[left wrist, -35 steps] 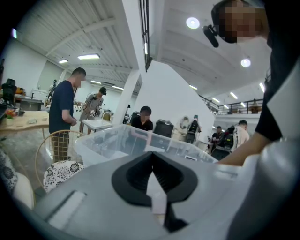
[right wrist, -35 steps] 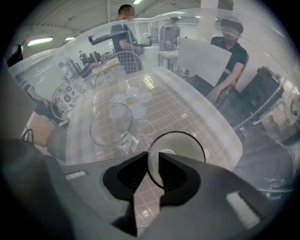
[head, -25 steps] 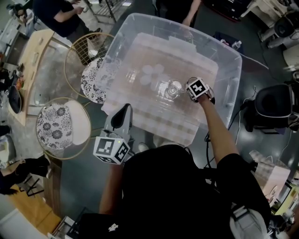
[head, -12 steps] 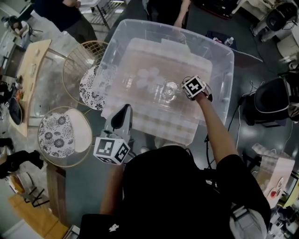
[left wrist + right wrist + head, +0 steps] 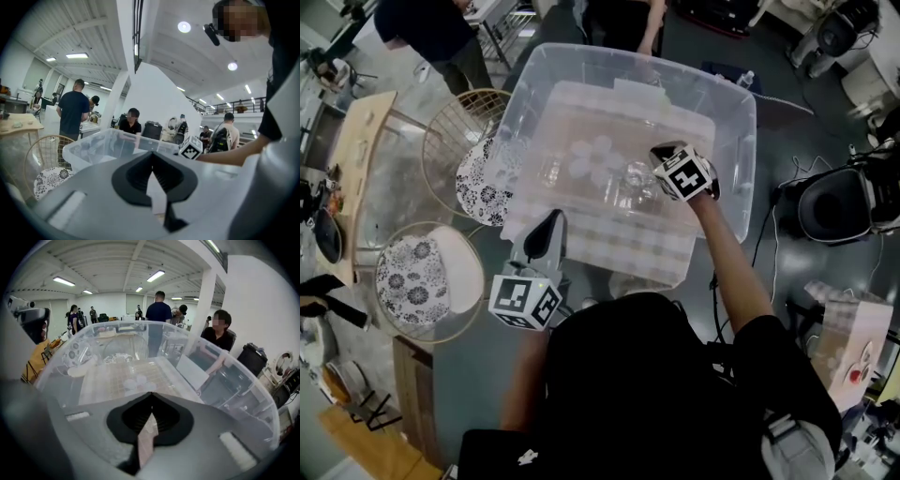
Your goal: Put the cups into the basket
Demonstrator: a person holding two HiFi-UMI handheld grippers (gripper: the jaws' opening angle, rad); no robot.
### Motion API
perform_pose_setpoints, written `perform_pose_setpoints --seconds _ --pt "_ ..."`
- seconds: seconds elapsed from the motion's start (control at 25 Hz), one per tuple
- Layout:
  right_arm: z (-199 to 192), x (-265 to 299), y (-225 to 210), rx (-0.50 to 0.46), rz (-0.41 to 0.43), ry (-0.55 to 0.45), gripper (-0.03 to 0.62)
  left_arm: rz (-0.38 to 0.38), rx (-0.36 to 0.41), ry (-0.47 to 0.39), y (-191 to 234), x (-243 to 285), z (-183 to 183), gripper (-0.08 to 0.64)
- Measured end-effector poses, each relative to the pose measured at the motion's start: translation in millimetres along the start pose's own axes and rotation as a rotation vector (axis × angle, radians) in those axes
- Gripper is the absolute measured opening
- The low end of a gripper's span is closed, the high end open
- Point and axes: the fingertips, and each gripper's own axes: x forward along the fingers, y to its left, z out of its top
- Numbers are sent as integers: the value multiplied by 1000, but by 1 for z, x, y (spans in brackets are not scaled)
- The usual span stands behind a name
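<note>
A large clear plastic bin [image 5: 741, 141] stands in front of me, also filling the right gripper view [image 5: 243, 399]. Several clear glass cups lie on its floor: one [image 5: 628, 183] just left of my right gripper, others [image 5: 551, 172] further left, and pale round ones [image 5: 136, 380] in the right gripper view. My right gripper [image 5: 658, 155] reaches inside the bin; its jaws are shut [image 5: 151, 401] with no cup between them. My left gripper [image 5: 551, 220] hovers at the bin's near edge, pointing at it, its jaws shut [image 5: 151, 157] and empty.
Two round wire chairs with floral cushions [image 5: 483, 173] [image 5: 427, 272] stand left of the bin, beside a wooden table [image 5: 356, 159]. People stand at the bin's far side [image 5: 623, 19]. A black office chair [image 5: 839, 202] is on the right.
My right gripper has moved a little left and toward the bin's far side, staying beside the glass cup. The left gripper has stayed where it was.
</note>
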Motion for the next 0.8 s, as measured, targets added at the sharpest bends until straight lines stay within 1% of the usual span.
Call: perform_pose_setpoints --seconds 0.12,0.24,0.4,0.68,0.8 --pt "30 -26 18 1 0 -112 3 -2 1 -6 2 -7 1 5" --pt "56 -56 36 31 11 -223 3 -3 4 -14 3 -15 3 5" --pt "86 -94 67 75 55 -373 3 -11 8 -23 3 -22 6 5" --pt "105 -145 124 102 134 -568 2 -34 32 -44 -7 -32 12 5" --pt "107 -158 141 100 135 -624 2 -38 38 -53 -11 -40 12 5"
